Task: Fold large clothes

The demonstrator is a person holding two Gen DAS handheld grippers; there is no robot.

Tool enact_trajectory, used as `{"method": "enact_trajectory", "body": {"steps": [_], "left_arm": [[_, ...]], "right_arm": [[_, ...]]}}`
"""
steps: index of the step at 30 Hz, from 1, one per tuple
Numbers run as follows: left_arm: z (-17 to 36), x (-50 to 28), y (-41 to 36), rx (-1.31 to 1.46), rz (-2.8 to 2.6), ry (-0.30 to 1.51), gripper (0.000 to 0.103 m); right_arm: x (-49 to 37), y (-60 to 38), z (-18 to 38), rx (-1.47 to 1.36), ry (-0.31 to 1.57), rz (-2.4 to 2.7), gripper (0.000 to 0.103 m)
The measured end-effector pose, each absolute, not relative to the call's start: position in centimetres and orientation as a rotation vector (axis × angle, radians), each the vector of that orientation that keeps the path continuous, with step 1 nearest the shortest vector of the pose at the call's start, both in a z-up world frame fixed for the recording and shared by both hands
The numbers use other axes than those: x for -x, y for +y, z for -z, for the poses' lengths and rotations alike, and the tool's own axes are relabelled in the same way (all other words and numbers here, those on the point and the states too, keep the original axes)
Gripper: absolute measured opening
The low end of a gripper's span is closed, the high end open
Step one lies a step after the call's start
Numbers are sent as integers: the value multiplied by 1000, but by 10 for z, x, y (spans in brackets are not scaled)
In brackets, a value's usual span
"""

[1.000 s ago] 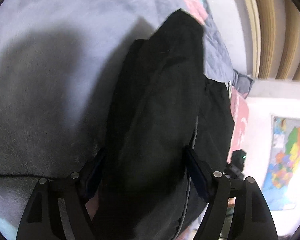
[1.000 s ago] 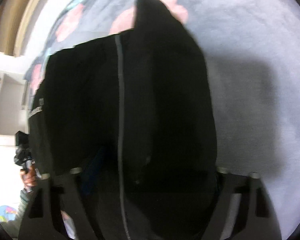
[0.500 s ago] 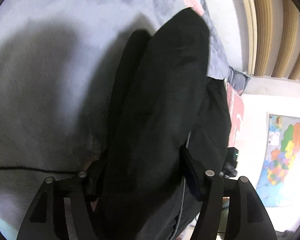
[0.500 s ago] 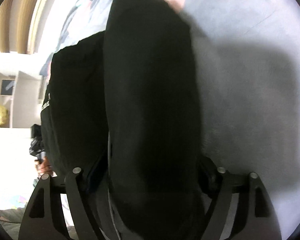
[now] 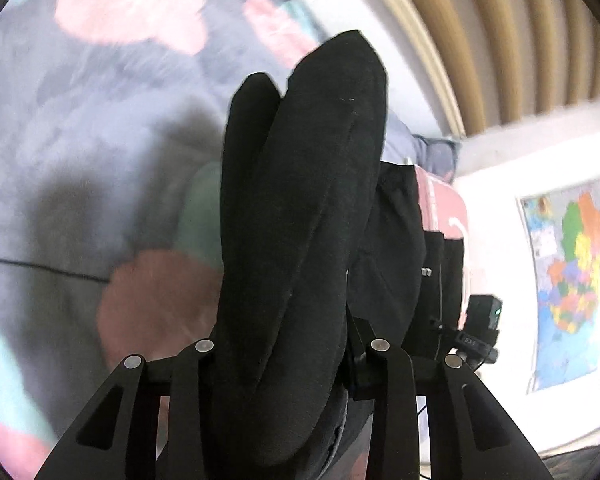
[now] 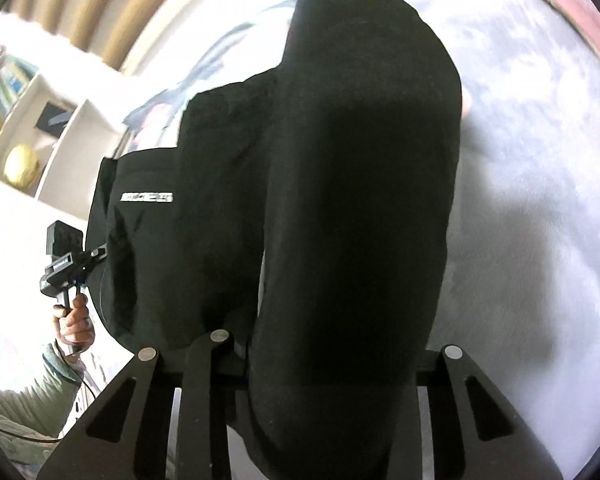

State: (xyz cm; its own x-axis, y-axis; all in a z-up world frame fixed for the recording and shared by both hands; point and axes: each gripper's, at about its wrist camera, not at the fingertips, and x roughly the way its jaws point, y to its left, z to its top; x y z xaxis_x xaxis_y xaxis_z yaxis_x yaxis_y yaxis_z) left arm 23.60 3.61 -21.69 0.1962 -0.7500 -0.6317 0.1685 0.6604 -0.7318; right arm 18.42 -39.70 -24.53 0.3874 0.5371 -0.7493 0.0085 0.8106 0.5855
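A large black garment [image 5: 300, 220] hangs lifted above the bed, held up by both grippers. In the left wrist view my left gripper [image 5: 288, 344] is shut on a thick fold of the black cloth, which drapes over its fingers and hides the tips. In the right wrist view my right gripper [image 6: 332, 344] is shut on another fold of the same garment [image 6: 360, 180]; a small white logo [image 6: 148, 197] shows on the hanging part. The other gripper shows at the left [image 6: 66, 256], held by a hand.
Below lies a grey quilt with pink and teal patches [image 5: 80, 140]. Beige curtains [image 5: 500, 40], a white wall with a coloured map [image 5: 572, 272] and a white bookshelf [image 6: 28, 120] stand beyond the bed.
Both grippers have risen and tilted up with the garment. The cloth has lifted off the quilt and bunched into narrower folds; more wall and curtain show.
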Motion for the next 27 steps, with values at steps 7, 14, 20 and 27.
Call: {"method": "enact_trajectory", "body": {"steps": [7, 14, 20, 27], "left_arm": [[147, -153, 57, 527, 745, 1120, 38], [150, -75, 97, 509, 727, 1137, 39], [211, -49, 105, 537, 662, 1272, 39], [275, -54, 139, 676, 514, 1360, 47]], "right_arm": [[-139, -379, 207, -509, 1071, -379, 35], [-141, -380, 220, -488, 1139, -379, 35], [-119, -368, 278, -505, 1299, -332, 35], [-111, -389, 326, -652, 1340, -228, 39]]}}
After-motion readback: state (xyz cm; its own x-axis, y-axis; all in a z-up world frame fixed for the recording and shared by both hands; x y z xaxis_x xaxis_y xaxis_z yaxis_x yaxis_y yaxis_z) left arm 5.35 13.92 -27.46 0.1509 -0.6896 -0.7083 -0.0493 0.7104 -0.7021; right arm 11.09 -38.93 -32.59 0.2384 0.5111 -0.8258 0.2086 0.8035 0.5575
